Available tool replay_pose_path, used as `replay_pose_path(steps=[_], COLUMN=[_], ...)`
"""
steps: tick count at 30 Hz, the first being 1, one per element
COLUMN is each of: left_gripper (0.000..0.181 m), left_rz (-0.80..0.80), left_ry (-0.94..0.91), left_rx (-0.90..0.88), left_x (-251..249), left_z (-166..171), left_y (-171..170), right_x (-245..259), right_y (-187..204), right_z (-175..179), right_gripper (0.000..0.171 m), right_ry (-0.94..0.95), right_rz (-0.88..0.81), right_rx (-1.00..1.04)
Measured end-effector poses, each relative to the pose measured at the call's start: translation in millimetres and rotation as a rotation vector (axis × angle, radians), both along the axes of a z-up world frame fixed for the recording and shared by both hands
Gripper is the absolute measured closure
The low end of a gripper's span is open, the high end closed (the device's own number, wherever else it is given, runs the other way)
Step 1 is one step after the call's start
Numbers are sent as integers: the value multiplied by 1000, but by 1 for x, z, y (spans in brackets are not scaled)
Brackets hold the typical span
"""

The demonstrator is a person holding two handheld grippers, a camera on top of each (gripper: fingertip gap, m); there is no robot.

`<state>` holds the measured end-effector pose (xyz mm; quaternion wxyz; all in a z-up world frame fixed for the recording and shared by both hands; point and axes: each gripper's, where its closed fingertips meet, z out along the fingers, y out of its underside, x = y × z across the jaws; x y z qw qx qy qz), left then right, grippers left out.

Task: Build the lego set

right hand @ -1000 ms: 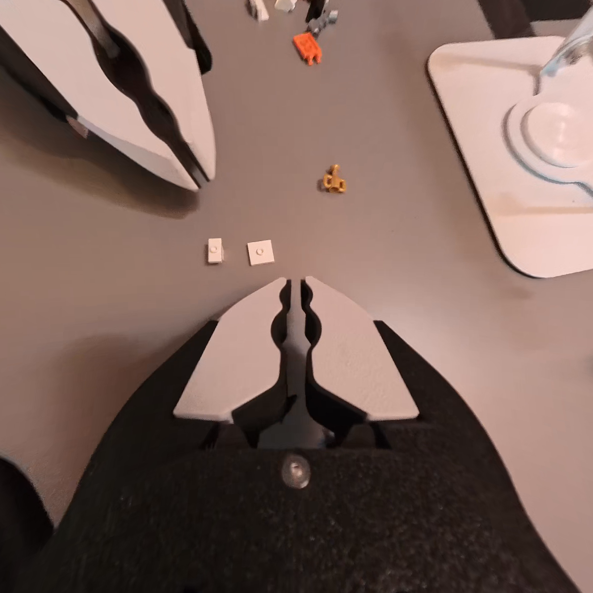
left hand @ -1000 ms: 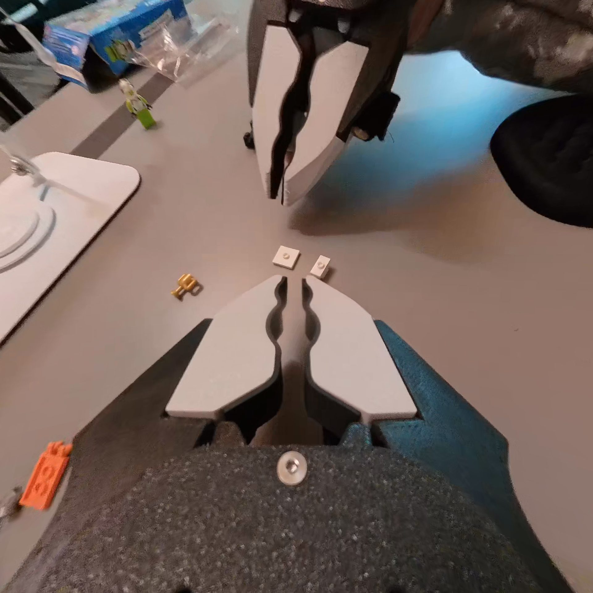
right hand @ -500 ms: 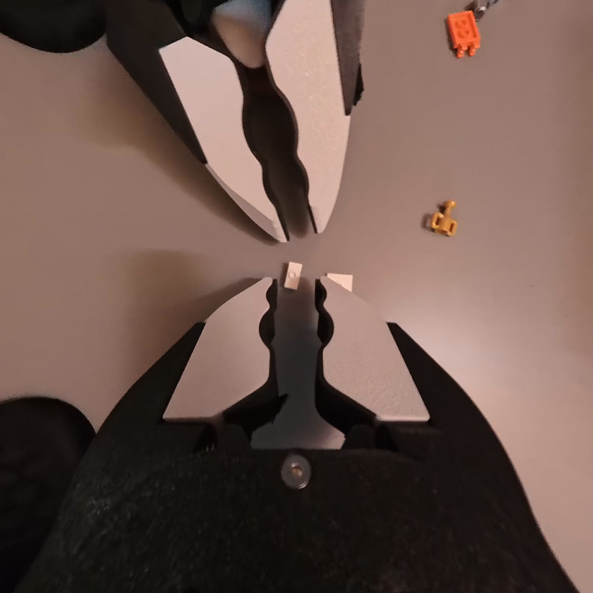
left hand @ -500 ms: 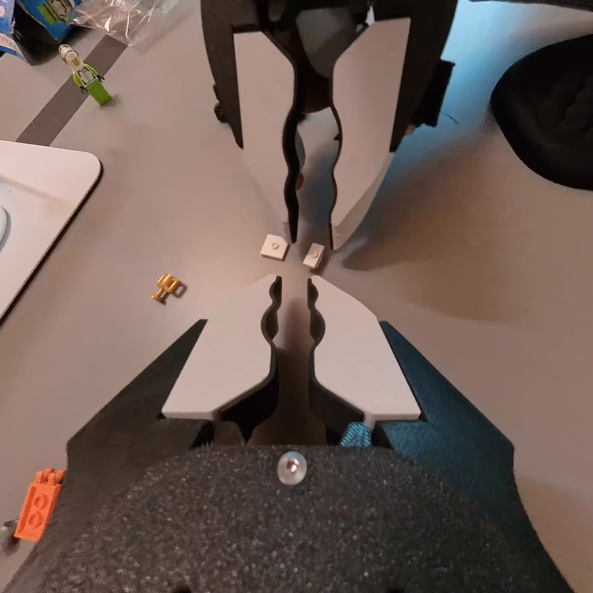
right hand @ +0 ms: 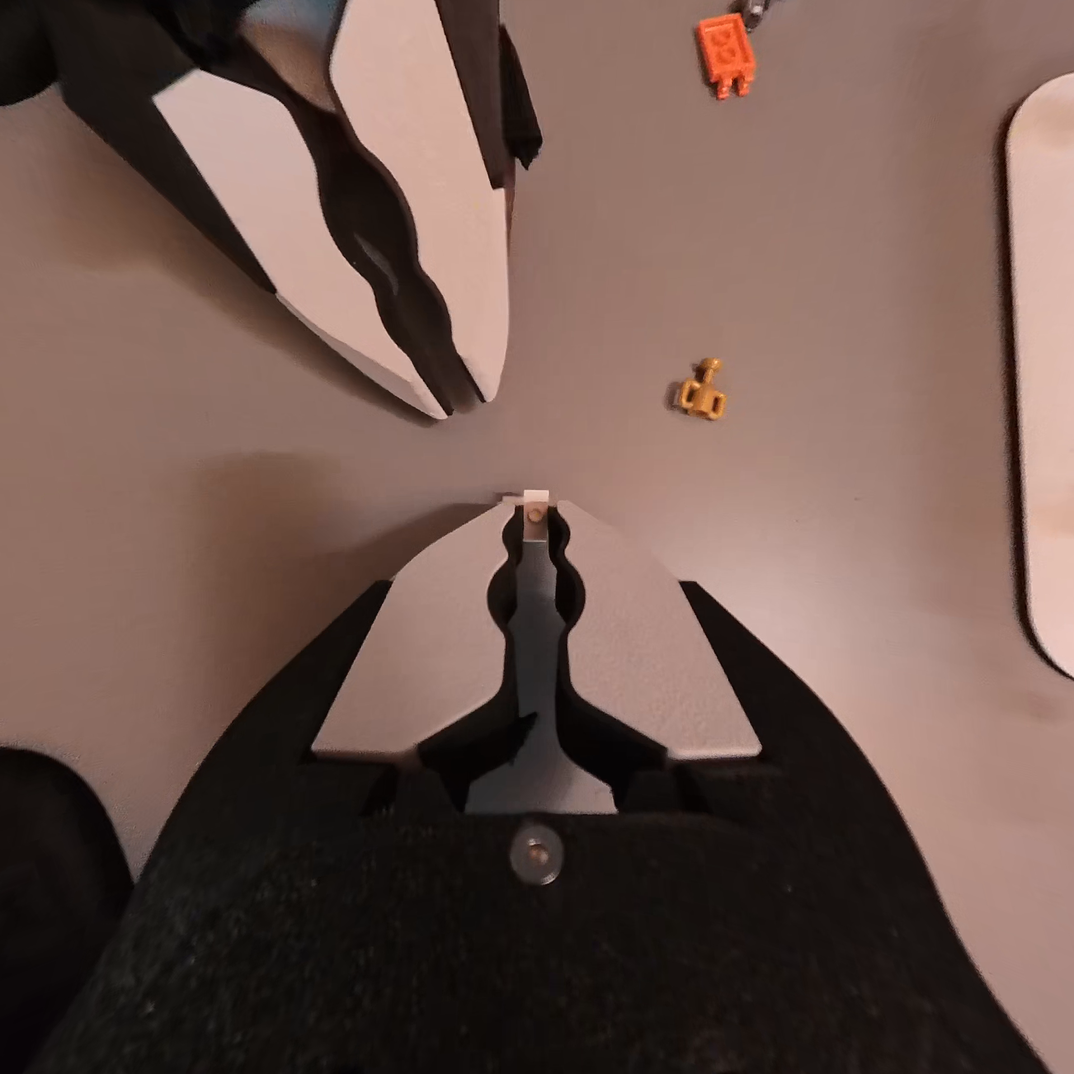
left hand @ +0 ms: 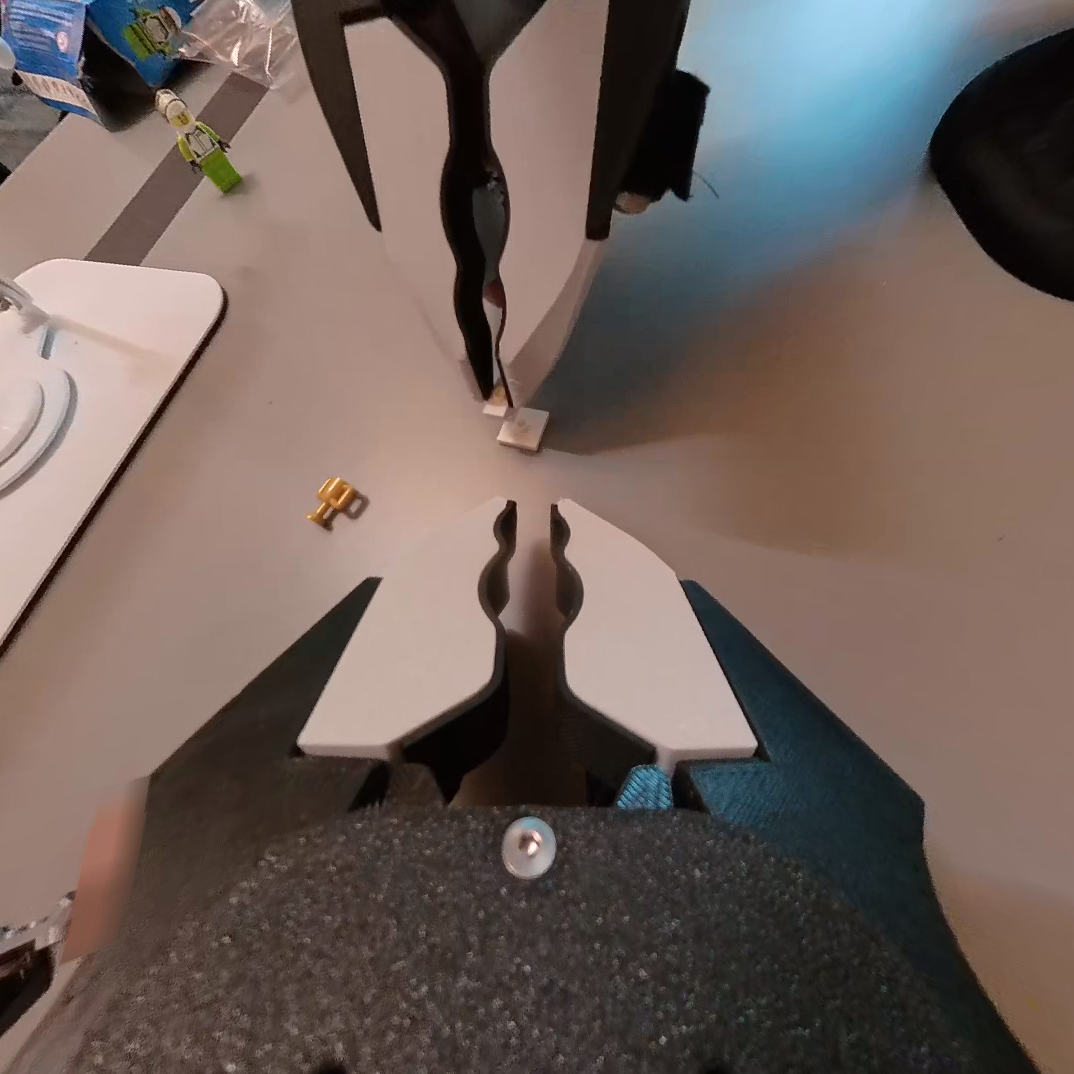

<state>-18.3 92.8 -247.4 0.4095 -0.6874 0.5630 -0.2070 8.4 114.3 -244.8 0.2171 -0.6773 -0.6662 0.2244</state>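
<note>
Across the grey matte tabletop (left hand: 813, 581) the scene runs from big to small. Largest is the white rounded board (left hand: 87, 372) at the edge, well apart from the work. Next come the two claws, facing each other tip to tip. The right gripper (right hand: 533, 511) has its tips down at the table, pinched on the small narrow white one-stud plate (right hand: 534, 520), which sits between its fingertips. The left gripper (left hand: 532, 511) hangs just short of the pieces with a slim gap between its tips and nothing in it. Just beside the pinched piece, on the left claw's side, lies the small square white plate with a single centre stud (left hand: 522, 431); the two look to be touching or nearly so. Off to one side sit a green-and-white minifigure (left hand: 200, 145), an orange clip plate (right hand: 725, 49) and a tiny gold handled piece (left hand: 334, 501).

As I judge it, the step is lifting the narrow plate clear. It is thin and held only by its edges, so a straight, slow rise should keep it level and avoid dragging the square plate along. The left claw could steady that square if it shifts.
</note>
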Motion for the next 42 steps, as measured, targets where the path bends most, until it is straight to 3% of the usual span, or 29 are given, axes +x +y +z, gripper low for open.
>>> replay_pose_path(steps=[22,42], left_gripper=[171,172], left_rz=[-8,-26], left_ry=[17,24], left_rx=[13,16], left_x=[-2,-2], left_z=[-3,-4], left_y=[-1,-3], right_x=[0,-2], right_y=[-4,-3], right_z=[-7,-10], right_gripper=[164,162], right_ry=[13,-108], right_rz=[-32,-9], right_rx=[-9,15])
